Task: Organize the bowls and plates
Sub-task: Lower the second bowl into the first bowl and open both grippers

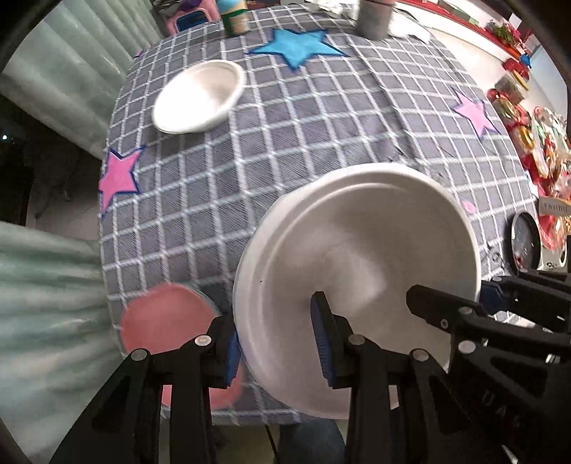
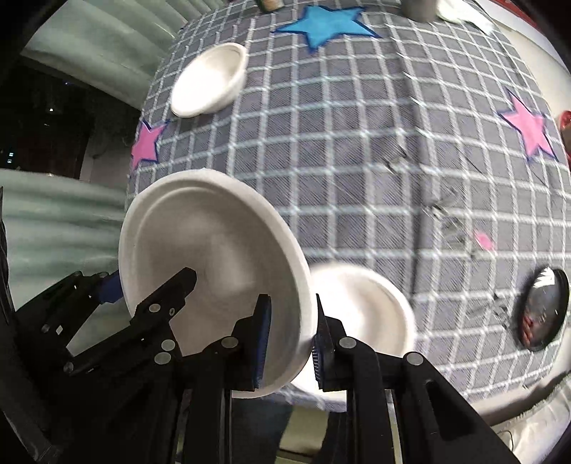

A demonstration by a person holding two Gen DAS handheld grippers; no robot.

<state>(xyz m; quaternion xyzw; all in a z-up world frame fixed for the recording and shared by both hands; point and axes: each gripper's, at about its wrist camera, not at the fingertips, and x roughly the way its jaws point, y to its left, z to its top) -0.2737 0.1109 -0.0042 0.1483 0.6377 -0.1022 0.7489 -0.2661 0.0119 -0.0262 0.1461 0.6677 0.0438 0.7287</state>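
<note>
Now I hold white plate [image 1: 357, 271] tilted off checkered surface [image 1: 285, 142]; left gripper [image 1: 274, 342] fingers pinching its left rim, right gripper [image 2: 291, 335] fingers pinching opposite rim; second plate [image 2: 374, 303] lies just below-right; white bowl [image 1: 200, 96] well apart, far-left.

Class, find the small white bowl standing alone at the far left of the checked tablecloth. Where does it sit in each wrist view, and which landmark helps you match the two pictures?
Left wrist view: the small white bowl is upper left.
Right wrist view: small white bowl, upper left.
Shared landmark: the blue star beyond it.
</note>
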